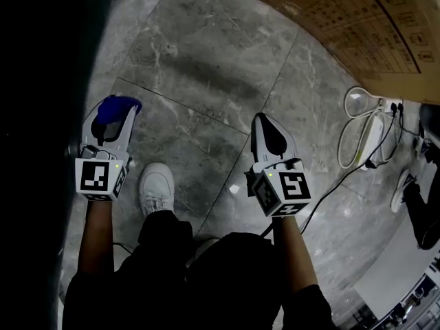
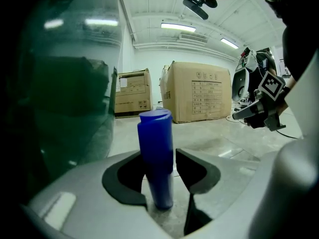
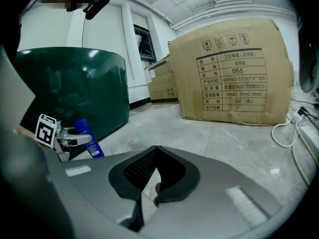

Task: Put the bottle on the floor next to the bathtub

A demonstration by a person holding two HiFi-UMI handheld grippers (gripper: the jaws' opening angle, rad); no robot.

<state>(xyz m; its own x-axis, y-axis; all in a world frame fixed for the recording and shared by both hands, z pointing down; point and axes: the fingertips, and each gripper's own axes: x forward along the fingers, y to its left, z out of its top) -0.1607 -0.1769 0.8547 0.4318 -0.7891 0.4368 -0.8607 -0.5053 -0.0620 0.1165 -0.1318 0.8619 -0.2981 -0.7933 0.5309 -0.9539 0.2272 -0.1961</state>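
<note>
A blue bottle (image 2: pixel 155 133) stands upright on the grey stone floor, close to the dark green bathtub (image 3: pixel 75 83). My left gripper (image 2: pixel 158 156) sits low around the bottle. Its left pad lies against the bottle and a sliver of floor shows at the right pad, so the jaws are open. From above, the bottle's top (image 1: pixel 117 106) shows between the left gripper's (image 1: pixel 110 119) tips, beside the tub's dark wall (image 1: pixel 41 81). My right gripper (image 1: pixel 265 121) hovers to the right, apart from the bottle, shut and empty (image 3: pixel 155 156). It sees the bottle (image 3: pixel 92 142) side-on.
A large cardboard box (image 3: pixel 234 73) stands ahead on the right, with more boxes (image 2: pixel 130 98) behind. White cables and a power strip (image 1: pixel 368 133) lie on the floor at the right. The person's white shoe (image 1: pixel 157 188) is between the two grippers.
</note>
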